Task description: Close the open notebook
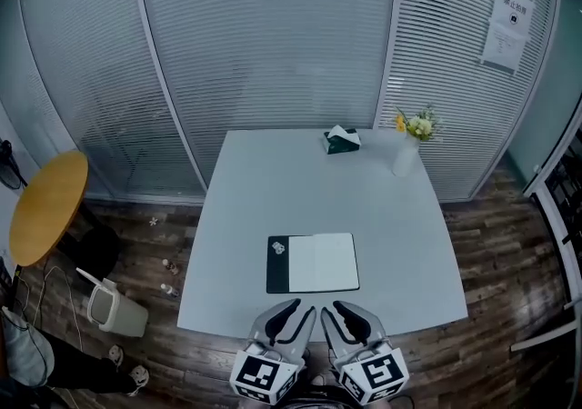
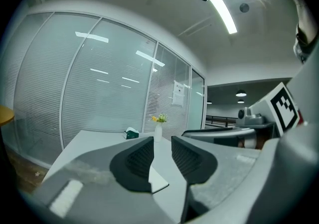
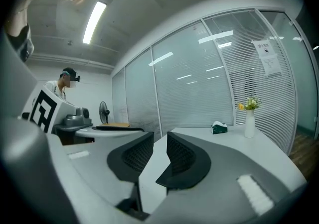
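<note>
1. Glass partitions with blinds stand behind the square pale tabletop (image 1: 264, 182). A tissue box (image 1: 342, 141) and a vase of flowers (image 1: 406, 154) stand at its far edge, well apart from the work, so I judge they won't get in the way.
2. The notebook (image 1: 313, 264) lies flat and open close to the near edge, roughly centred, directly ahead of both grippers. That placement looks meant to keep it within easy reach.
3. My left gripper (image 1: 301, 311) hovers at the near edge with its jaws a little apart and nothing between the pads.
4. My right gripper (image 1: 332, 311) is just beside it, jaws likewise slightly parted and empty. Both point almost level towards the far side, neither touching the notebook.
5. The open spread's long axis runs left to right. A narrow black cover strip (image 1: 277, 264) shows on the left, the white page (image 1: 324, 262) on the right. The fold seems to run near to far between them, so closing probably means swinging one side across it.
</note>
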The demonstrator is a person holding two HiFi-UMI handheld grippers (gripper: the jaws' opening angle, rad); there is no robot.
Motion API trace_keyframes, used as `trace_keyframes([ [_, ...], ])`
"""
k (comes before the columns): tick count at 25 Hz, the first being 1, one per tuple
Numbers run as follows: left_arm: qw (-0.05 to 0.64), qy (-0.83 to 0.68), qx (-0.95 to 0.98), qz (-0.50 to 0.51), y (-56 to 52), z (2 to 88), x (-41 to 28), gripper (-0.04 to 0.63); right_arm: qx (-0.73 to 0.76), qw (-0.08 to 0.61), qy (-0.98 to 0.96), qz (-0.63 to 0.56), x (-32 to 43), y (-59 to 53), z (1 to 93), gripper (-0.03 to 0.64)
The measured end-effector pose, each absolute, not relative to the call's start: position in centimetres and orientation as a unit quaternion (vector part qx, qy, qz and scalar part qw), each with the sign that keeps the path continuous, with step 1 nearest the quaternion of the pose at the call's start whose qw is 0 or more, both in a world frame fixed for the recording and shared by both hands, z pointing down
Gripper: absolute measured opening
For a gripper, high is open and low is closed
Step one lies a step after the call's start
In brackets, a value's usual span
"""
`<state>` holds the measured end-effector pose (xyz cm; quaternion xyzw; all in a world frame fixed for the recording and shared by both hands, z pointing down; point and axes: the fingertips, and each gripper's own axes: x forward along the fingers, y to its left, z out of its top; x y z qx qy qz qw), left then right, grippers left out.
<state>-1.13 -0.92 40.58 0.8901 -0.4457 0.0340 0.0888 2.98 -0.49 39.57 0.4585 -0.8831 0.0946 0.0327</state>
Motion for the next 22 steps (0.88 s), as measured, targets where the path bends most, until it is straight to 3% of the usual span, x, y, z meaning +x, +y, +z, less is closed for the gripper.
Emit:
trace_keyframes([
  [22,0.109,-0.415,0.902,0.04,-12.1,43.0,-5.2,0.104,0.488,0.055,-0.864,0.111,-0.4,-11.2,42.0,0.084],
])
